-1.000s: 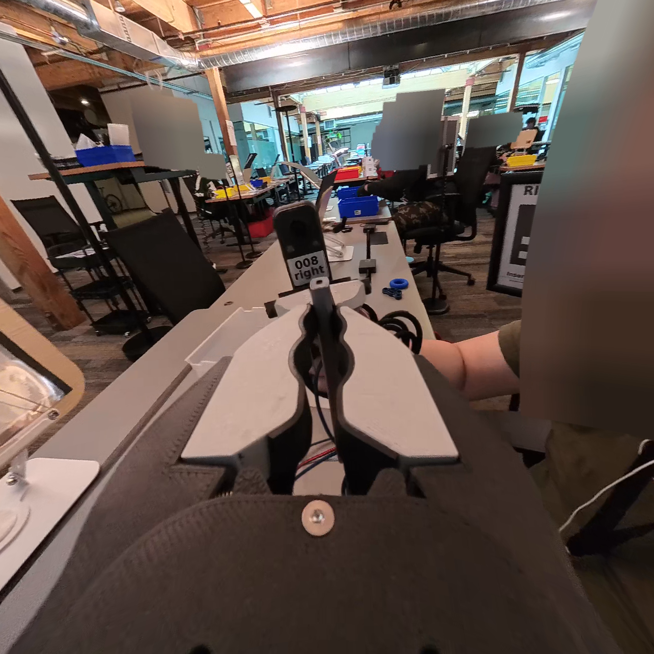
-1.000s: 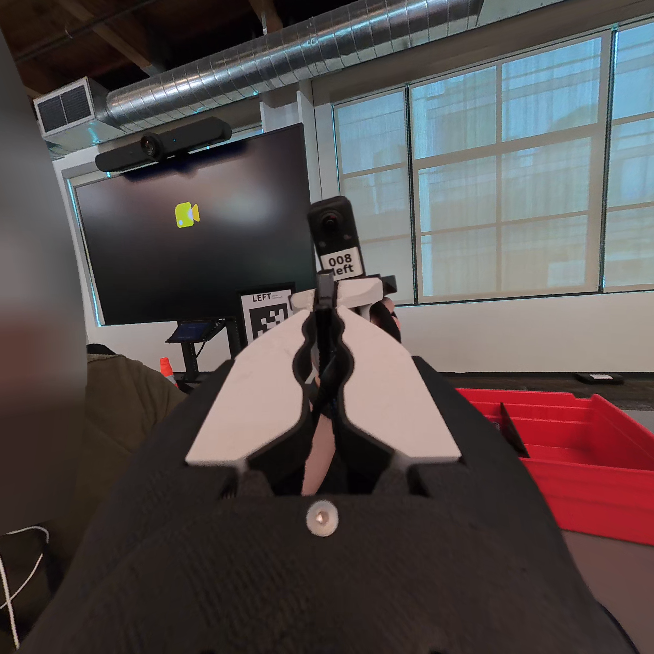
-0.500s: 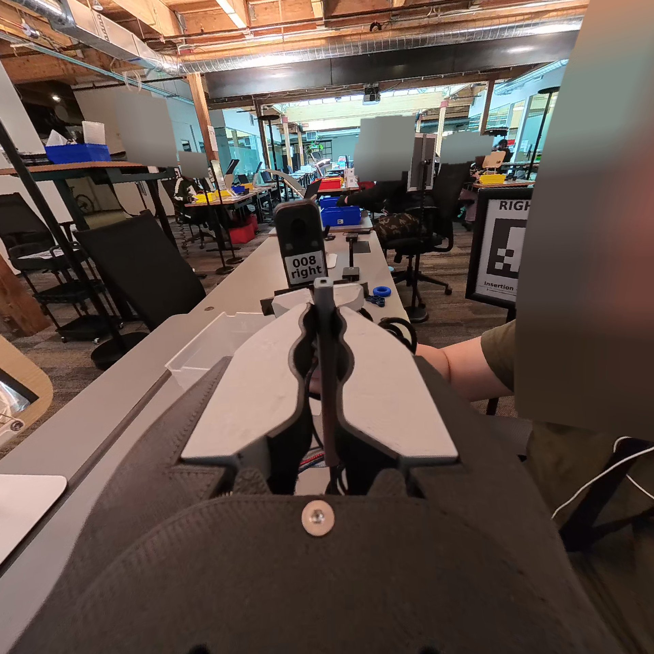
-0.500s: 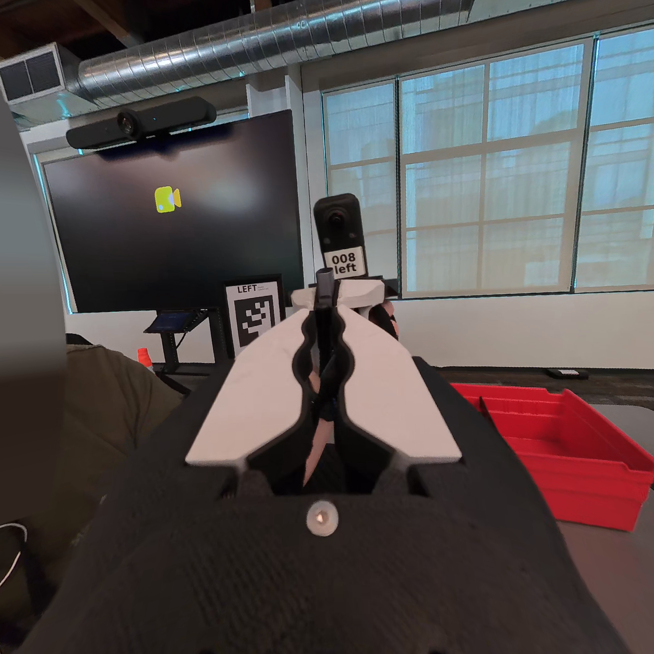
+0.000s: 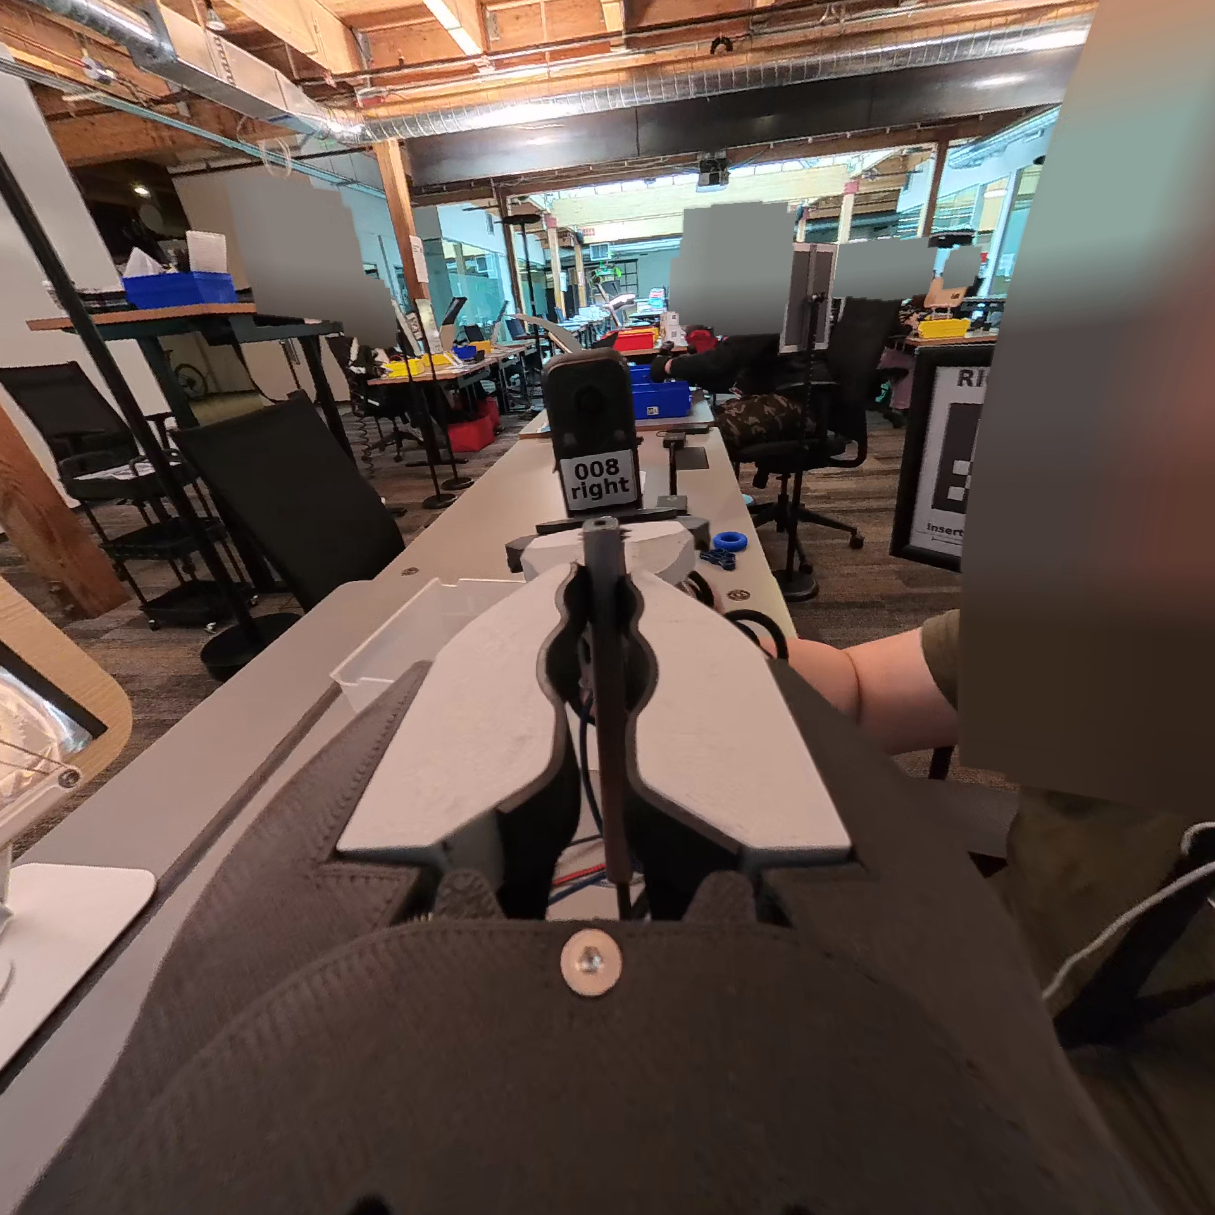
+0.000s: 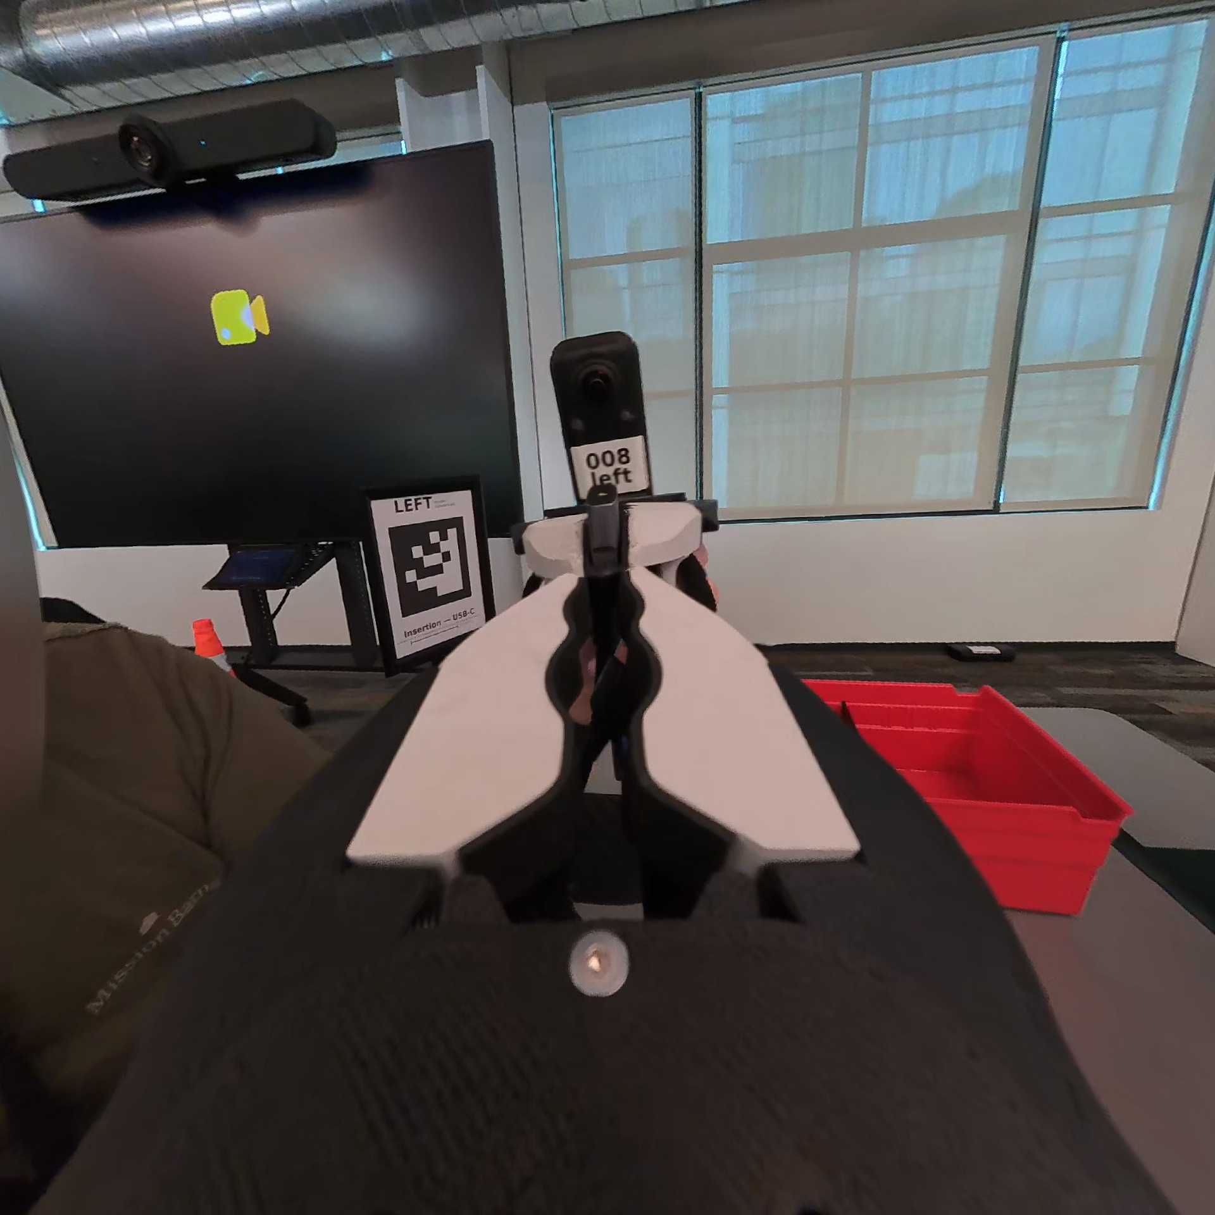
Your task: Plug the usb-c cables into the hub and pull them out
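Note:
My left gripper (image 5: 601, 588) is shut on a slim grey hub (image 5: 603, 559) whose end sticks out past the fingertips. My right gripper (image 6: 601, 585) is shut on a black usb-c cable plug (image 6: 601, 536), and its cable runs back between the fingers. The two grippers face each other tip to tip above the table. The right gripper's white fingers (image 5: 661, 552) show just behind the hub's end, and the left gripper's white fingers (image 6: 661, 536) just behind the plug. I cannot tell whether plug and hub are joined.
A long grey table (image 5: 197, 756) carries a white tray (image 5: 421, 631), coiled black cable (image 5: 762, 631) and a blue ring (image 5: 730, 540). A red bin (image 6: 973, 776) lies right. A person's forearm (image 5: 874, 684) reaches in. A marker sign (image 6: 430, 572) stands by a dark screen. My left and right fingertips are right by each other.
Both grippers stay shut on hub and plug, tip to tip. The pair has shifted slightly, and the right view now shows more of the sign and the red bin.

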`<state>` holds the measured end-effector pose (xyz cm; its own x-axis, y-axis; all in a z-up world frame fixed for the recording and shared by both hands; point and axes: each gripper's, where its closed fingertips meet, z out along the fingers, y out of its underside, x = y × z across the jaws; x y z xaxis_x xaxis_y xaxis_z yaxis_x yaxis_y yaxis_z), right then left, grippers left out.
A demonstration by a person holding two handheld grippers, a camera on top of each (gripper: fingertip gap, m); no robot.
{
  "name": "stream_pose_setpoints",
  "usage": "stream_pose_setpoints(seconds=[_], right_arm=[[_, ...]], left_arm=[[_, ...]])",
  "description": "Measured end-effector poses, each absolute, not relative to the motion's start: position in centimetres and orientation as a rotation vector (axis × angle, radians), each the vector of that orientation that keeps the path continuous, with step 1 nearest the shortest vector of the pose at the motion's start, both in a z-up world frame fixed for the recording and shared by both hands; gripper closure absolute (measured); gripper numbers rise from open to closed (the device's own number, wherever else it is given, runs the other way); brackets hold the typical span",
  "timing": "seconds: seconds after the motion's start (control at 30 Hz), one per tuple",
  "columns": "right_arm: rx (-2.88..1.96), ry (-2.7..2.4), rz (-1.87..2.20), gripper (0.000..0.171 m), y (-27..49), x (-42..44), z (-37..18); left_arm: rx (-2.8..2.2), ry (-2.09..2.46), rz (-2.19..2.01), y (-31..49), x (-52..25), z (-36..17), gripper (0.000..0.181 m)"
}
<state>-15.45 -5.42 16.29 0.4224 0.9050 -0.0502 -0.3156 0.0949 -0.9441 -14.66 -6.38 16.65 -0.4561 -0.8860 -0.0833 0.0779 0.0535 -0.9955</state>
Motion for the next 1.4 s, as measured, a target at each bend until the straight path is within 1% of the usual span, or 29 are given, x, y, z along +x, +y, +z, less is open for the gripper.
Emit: stream_pose_setpoints(seconds=[0.1, 0.2, 0.27, 0.37, 0.47, 0.8, 0.83, 0.87, 0.9, 0.97, 1.03, 1.1, 1.13, 1.23, 1.3, 1.33, 1.4], right_arm=[[-1.125, -0.615, 1.094, 0.162, -5.3, -14.7, 16.7], [-1.098, -0.534, 1.198, 0.163, -5.1, -13.5, 17.2], [-1.084, -0.511, 1.222, 0.162, -5.0, -12.7, 17.4], [-1.099, -0.513, 1.187, 0.163, -4.8, -12.3, 17.3], [-1.110, -0.542, 1.160, 0.162, -4.8, -12.8, 17.1], [-1.143, -0.555, 0.990, 0.163, -4.3, -11.9, 17.0], [-1.135, -0.562, 0.956, 0.160, -4.4, -11.7, 17.3], [-1.111, -0.549, 0.934, 0.147, -4.7, -11.2, 17.8], [-1.092, -0.523, 0.926, 0.131, -4.9, -10.5, 18.4], [-1.092, -0.488, 0.937, 0.109, -5.2, -9.1, 19.2], [-1.116, -0.495, 0.925, 0.099, -5.3, -8.0, 19.1], [-1.188, -0.543, 0.911, 0.094, -5.1, -7.8, 18.0], [-1.236, -0.572, 0.908, 0.088, -4.9, -7.9, 17.2], [-1.348, -0.684, 0.901, 0.063, -4.1, -9.4, 14.2], [-1.381, -0.755, 0.895, 0.050, -3.5, -10.9, 12.4], [-1.385, -0.761, 0.883, 0.047, -2.8, -11.5, 11.7], [-1.389, -0.740, 0.865, 0.046, -1.3, -12.8, 10.7]], left_arm=[[-0.861, 1.493, -1.512, -6.1, -14.0, 16.9, 0.172], [-0.890, 1.475, -1.519, -5.8, -13.8, 16.9, 0.167], [-0.923, 1.483, -1.533, -5.5, -13.9, 16.6, 0.167], [-0.958, 1.504, -1.521, -5.3, -13.5, 15.9, 0.167], [-0.968, 1.516, -1.515, -5.5, -12.8, 15.6, 0.173], [-1.025, 1.515, -1.559, -5.1, -11.7, 15.4, 0.173], [-1.021, 1.511, -1.574, -5.2, -11.6, 15.5, 0.173], [-1.024, 1.508, -1.579, -5.2, -11.5, 15.6, 0.173], [-1.031, 1.507, -1.575, -5.1, -11.5, 15.6, 0.173], [-1.049, 1.480, -1.562, -4.3, -11.7, 15.7, 0.173], [-1.060, 1.412, -1.576, -3.2, -12.2, 16.3, 0.173], [-1.066, 1.337, -1.605, -2.0, -13.0, 17.1, 0.173], [-1.062, 1.294, -1.628, -1.4, -13.5, 17.6, 0.173], [-1.048, 1.152, -1.695, 0.3, -14.8, 19.1, 0.173], [-1.042, 1.078, -1.727, 1.2, -15.5, 19.7, 0.173], [-1.041, 1.063, -1.740, 1.4, -15.7, 19.8, 0.173], [-1.039, 1.057, -1.761, 1.5, -15.8, 19.9, 0.173]])
